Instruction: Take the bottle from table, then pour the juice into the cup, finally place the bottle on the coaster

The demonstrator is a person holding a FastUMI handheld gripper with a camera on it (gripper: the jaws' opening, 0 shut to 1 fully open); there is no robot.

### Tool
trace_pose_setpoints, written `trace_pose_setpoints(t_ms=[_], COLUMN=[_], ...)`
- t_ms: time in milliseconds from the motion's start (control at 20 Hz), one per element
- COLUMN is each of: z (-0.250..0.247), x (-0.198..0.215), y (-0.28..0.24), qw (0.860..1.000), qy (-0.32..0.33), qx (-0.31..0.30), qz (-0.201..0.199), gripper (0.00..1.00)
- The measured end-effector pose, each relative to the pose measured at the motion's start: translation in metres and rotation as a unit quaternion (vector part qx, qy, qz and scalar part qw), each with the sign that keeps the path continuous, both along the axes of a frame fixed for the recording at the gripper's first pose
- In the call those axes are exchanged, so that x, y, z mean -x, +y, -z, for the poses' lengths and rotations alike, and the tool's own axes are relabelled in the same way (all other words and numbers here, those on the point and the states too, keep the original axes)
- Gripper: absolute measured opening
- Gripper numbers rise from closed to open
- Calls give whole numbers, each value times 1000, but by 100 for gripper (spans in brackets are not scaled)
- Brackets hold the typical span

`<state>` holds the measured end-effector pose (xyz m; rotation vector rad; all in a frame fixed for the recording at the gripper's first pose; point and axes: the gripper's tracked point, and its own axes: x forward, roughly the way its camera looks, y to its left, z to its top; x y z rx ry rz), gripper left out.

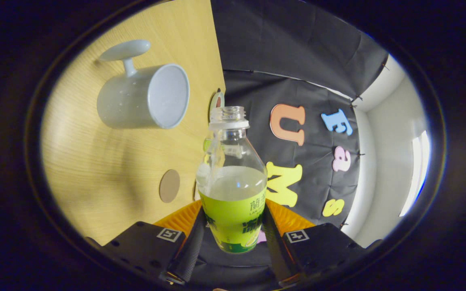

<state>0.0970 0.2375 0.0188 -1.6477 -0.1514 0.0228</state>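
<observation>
One bottle point(233, 178), one cup point(144, 97), one coaster point(169, 186), one tool point(233, 226) clamping the bottle.

Your one camera rides on the hand-held gripper point(233, 226) and looks forward along its two fingers, very near the bottle point(233, 182) clamped between them. It is rolled onto its side: the counter point(107, 169) stands like a wall beside the fingers, the booth's cloth wall opposite it.
</observation>
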Motion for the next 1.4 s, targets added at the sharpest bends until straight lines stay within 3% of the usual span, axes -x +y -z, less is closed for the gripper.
trace_pose_setpoints(t_ms=[300, 1400], z=[-17, -53], x=[4, 15], y=[2, 3], qw=[999, 994], qy=[-28, -66], qx=[36, 83], qz=[1, 4], gripper=[78, 78])
